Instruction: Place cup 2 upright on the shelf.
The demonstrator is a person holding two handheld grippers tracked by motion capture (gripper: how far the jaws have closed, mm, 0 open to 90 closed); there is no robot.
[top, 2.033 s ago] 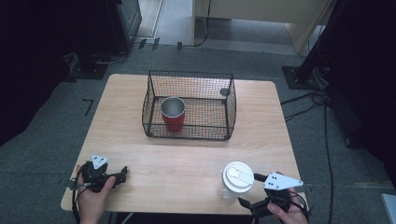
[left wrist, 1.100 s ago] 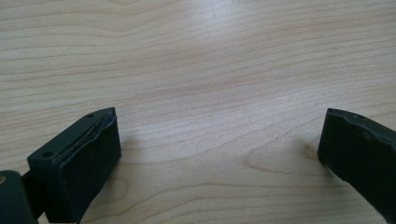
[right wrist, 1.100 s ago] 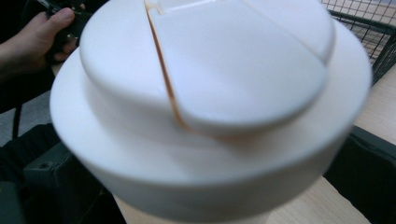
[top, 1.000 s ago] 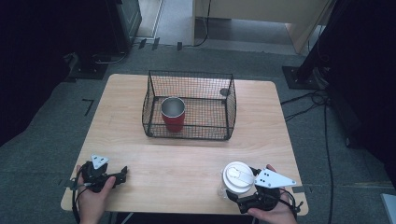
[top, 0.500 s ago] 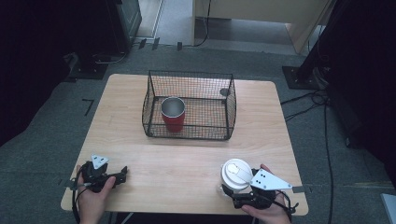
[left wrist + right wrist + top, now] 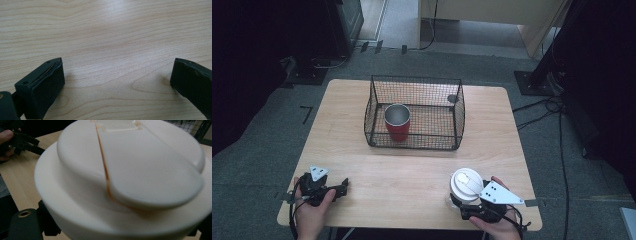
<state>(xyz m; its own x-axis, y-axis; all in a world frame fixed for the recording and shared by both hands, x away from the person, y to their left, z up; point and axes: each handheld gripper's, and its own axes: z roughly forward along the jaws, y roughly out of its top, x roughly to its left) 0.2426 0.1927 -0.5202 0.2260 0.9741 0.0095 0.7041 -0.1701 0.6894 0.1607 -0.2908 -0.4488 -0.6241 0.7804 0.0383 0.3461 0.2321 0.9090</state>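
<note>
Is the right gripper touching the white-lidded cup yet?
Touching. In the right gripper view the white-lidded cup sits between the black fingers, and the right gripper has just been closing on it.

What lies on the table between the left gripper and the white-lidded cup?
Nothing: in the high view, bare wooden table runs from the left gripper to the white-lidded cup.

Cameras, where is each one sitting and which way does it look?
High view: above the person's side, looking forward and down on the table, the basket and both hands.
Left gripper view: on the left gripper, looking at bare wood between its open jaws.
Right gripper view: on the right gripper, pressed up to the white lidded cup.
Shared: the cup shows in the high view too.
</note>
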